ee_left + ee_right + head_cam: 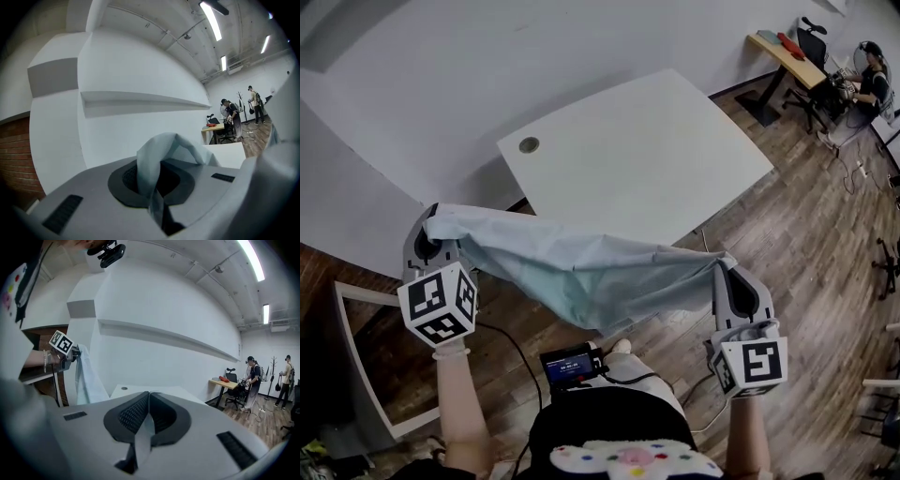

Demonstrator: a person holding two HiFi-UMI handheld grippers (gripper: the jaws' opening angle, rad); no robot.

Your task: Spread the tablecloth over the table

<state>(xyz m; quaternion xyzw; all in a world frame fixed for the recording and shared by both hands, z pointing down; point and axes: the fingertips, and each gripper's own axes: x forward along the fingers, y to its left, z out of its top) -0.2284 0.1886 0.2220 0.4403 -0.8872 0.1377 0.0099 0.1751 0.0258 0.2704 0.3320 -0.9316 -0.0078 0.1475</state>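
Note:
A pale blue-grey tablecloth [581,267] hangs in the air between my two grippers, sagging in the middle over the floor just short of the white table [637,155]. My left gripper [431,234] is shut on the cloth's left corner; in the left gripper view a fold of tablecloth [157,161] sticks up from between the black pads. My right gripper [727,267] is shut on the cloth's right corner; in the right gripper view a thin strip of tablecloth [143,430] is pinched there, and the left gripper [70,355] shows with cloth hanging from it.
The table has a round cable hole [529,144] near its left corner. A white wall [441,75] runs behind it. A white frame [356,366] stands at the left on the wood floor [825,234]. A desk [787,56] with a seated person [867,89] is far right.

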